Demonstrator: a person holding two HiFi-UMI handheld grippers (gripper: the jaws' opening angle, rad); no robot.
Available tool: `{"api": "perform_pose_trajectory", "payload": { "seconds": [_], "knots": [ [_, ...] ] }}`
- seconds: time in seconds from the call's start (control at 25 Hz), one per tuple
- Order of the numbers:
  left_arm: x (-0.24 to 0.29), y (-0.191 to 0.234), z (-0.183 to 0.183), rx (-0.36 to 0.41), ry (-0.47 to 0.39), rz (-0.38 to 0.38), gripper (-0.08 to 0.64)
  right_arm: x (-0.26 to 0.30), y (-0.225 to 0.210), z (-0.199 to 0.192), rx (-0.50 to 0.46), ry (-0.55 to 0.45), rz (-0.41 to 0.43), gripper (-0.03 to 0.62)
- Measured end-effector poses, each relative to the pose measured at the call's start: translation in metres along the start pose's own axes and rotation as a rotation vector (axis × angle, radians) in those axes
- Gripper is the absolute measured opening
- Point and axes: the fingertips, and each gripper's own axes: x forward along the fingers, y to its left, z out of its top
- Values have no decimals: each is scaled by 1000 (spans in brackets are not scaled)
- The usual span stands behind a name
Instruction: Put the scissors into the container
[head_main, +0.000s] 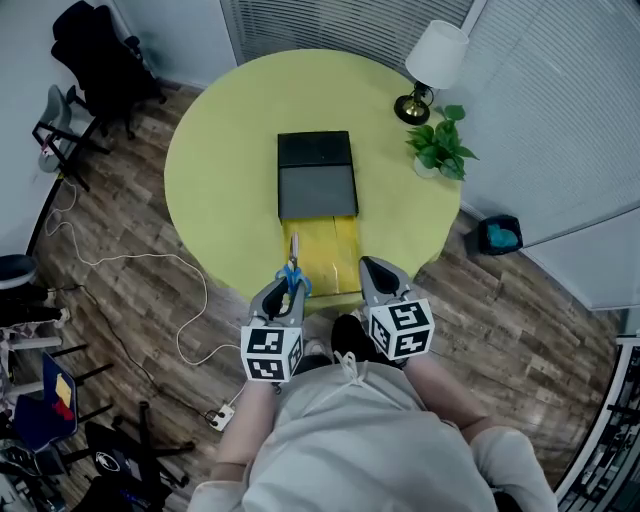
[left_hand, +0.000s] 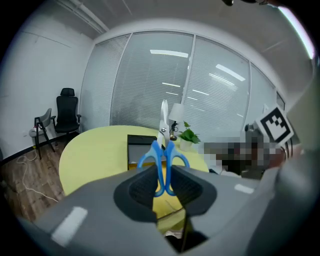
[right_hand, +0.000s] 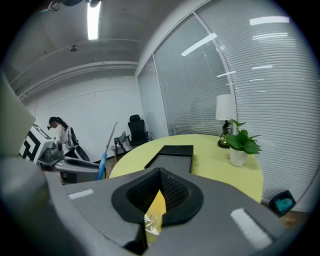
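The scissors (head_main: 293, 270) have blue handles and point their closed blades away from me, toward the container. My left gripper (head_main: 290, 292) is shut on the handles (left_hand: 162, 161), and the blades (left_hand: 164, 118) stick up past the jaws. It hovers over the near edge of the round yellow table (head_main: 230, 150). The flat black and grey container (head_main: 316, 175) lies at the table's middle, with a shiny yellow sheet (head_main: 335, 250) in front of it. Beside the left one, my right gripper (head_main: 368, 266) is shut with nothing in it (right_hand: 159, 184). The scissors (right_hand: 103, 161) also show in the right gripper view.
A white lamp (head_main: 432, 62) and a potted plant (head_main: 440, 142) stand at the table's far right. A black office chair (head_main: 100, 55) and a loose cable (head_main: 130, 265) are on the wooden floor to the left. A dark bin (head_main: 497, 235) sits on the floor at the right.
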Motion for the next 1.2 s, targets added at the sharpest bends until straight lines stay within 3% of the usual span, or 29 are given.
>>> {"api": "perform_pose_trajectory", "payload": {
  "seconds": [0.24,0.52,0.84,1.04,1.2],
  "knots": [
    [47,4,-14,-29,92,34,83,32,-23,8,-18,31,60,1],
    [102,-1,-60,-116,273,7,83,58,-51,-9,-8,98,87,2],
    [135,7,-102,-105,482,42,83,79,-64,-30,20,170,109,1],
    [149,8,-114,-6,617,35,83,87,-69,-34,34,186,116,2],
    [150,5,-125,7,731,1,84,91,-75,-32,44,190,111,1]
  ]
}}
